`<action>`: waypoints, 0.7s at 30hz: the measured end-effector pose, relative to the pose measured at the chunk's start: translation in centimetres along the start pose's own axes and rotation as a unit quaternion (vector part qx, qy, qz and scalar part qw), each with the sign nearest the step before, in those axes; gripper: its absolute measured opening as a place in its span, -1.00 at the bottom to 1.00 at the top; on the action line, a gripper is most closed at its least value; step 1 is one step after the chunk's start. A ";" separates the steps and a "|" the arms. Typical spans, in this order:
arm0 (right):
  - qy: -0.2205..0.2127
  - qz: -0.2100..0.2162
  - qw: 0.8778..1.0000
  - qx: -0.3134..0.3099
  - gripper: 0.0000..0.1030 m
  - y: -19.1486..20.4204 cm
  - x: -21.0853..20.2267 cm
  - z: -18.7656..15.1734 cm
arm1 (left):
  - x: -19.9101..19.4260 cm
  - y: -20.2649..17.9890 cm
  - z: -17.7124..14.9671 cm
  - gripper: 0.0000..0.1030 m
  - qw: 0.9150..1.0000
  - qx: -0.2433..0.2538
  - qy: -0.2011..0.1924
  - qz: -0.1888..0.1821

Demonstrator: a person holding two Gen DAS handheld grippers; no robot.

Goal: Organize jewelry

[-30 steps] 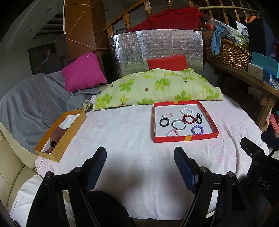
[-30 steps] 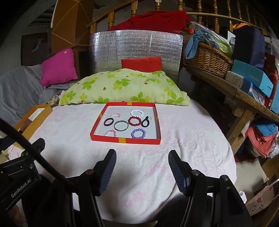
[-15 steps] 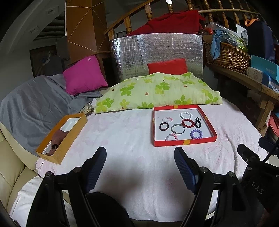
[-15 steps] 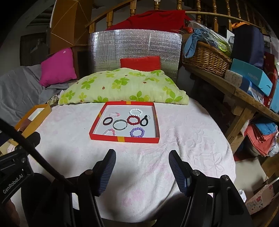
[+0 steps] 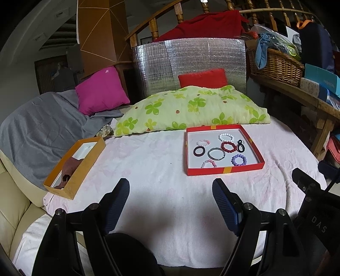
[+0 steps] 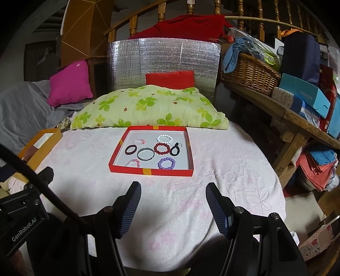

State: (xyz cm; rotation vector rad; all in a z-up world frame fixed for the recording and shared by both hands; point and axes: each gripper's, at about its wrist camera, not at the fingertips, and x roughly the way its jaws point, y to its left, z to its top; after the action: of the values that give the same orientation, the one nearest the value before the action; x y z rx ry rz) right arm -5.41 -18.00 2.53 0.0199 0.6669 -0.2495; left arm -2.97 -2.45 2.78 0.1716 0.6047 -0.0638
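Dim indoor light is recorded in both wrist views, brightest on the pale pink cloth (image 5: 161, 152) of the table and falling off to near black in the corners, where heavy fisheye vignetting is seen. Straight lines such as the wooden railing (image 6: 191, 12) are bowed toward the edges. A soft dark shadow is cast on the cloth beneath each tool, the silver foil panel (image 6: 163, 61) gives a dull sheen without glare, and focus is held sharp across the middle.

Each black tool (image 5: 171, 192) (image 6: 173, 196) has ribbed blue pads (image 6: 216, 209), silver screws and white lettering.
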 end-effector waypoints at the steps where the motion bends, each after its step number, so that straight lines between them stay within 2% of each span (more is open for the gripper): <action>1: 0.000 0.000 1.000 0.001 0.31 0.0 0.0 0.0 | 0.0 0.0 0.0 0.57 1.000 0.000 0.001 -0.001; 21: 0.003 -0.002 1.000 -0.001 0.31 0.2 -0.2 -0.1 | 0.0 0.2 -0.2 0.57 1.000 -0.004 0.002 -0.009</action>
State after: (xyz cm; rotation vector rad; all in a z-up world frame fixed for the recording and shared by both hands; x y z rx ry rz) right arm -5.58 -17.80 2.56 0.0172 0.6736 -0.2527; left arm -3.03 -2.20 2.61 0.1574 0.6097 -0.0788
